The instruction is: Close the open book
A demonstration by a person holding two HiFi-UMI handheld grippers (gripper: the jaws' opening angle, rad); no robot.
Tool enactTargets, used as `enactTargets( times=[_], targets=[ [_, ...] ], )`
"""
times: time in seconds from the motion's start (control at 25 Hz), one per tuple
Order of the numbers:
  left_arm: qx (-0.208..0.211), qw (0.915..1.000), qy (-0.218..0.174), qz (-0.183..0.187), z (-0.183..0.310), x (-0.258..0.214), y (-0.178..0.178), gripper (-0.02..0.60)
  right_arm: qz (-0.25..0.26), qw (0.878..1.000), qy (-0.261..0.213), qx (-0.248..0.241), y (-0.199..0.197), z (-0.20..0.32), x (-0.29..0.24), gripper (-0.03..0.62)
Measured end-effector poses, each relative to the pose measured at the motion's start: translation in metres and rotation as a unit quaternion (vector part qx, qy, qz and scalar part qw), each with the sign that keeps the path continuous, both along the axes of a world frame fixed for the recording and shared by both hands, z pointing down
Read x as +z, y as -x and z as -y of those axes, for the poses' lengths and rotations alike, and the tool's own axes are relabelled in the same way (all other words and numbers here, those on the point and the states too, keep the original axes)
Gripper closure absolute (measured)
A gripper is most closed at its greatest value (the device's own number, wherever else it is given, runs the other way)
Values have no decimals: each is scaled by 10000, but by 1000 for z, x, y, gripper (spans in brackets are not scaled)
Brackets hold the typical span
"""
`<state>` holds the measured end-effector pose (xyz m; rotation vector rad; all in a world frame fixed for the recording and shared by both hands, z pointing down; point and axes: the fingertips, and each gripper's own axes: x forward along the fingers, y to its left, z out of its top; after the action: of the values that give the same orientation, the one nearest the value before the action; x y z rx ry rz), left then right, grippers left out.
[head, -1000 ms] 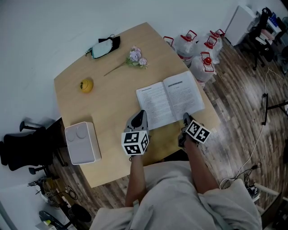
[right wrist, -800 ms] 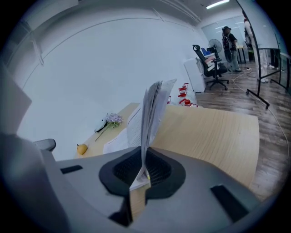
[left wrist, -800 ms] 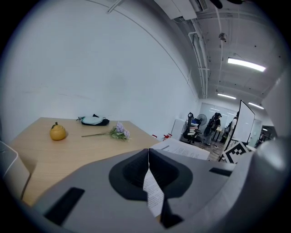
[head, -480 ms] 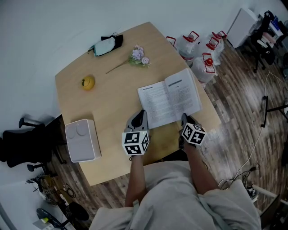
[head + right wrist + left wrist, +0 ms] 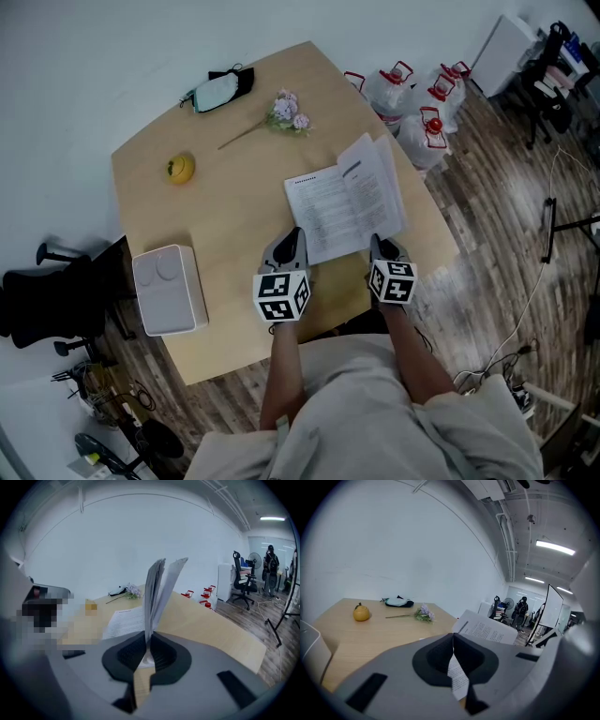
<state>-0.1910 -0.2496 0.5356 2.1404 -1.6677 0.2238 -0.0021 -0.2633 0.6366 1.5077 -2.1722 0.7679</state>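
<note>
**Table** point(image 5: 234, 220): pale wood, frame centre. There is bare room left of the book, and the table edge lies near on the book's right.
**Book** point(image 5: 326, 211): centre-right, with the left half flat and the right half standing almost upright.
**White box** point(image 5: 169, 292): lower left, well apart.
**Left gripper** point(image 5: 291, 246): jaws closed on the near edge of the left pages.
**Right gripper** point(image 5: 382, 247): jaws pinched on the bottom edge of the raised pages, seemingly only a few leaves.
**Risk:** the thin paper may tear or slip in the swing over, and the left gripper sits in the closing path.

Print on the book point(image 5: 337, 202) is too small to read, and the left gripper view crops the white box point(image 5: 314, 648).
</note>
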Motion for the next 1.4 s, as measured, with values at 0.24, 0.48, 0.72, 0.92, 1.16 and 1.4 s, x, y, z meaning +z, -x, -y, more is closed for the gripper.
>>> enactTargets(
  times=[0.24, 0.48, 0.72, 0.92, 1.16, 1.4],
  targets=[
    [8, 10000, 21, -36, -1, 3, -1, 558, -347, 9988, -86, -330, 12, -4, 2, 562],
    [5, 10000, 62, -39, -7, 8, 0, 558, -845, 9931, -258, -768, 25, -11, 4, 562],
    [-165, 9998, 93, -112, -11, 12, 15, 558, -1584, 9768, -451, -1367, 46, -18, 15, 560],
    [-283, 9993, 172, -176, -24, 22, 15, 558, -1788, 9703, -449, -1567, 52, -22, 22, 560],
    [-544, 9980, 240, -205, -35, 30, 35, 558, -2077, 9583, -464, -1908, 68, -23, 33, 559],
    [-784, 9961, 305, -273, -53, 35, 37, 558, -2351, 9429, -489, -2307, 75, -32, 42, 554]
  ],
)
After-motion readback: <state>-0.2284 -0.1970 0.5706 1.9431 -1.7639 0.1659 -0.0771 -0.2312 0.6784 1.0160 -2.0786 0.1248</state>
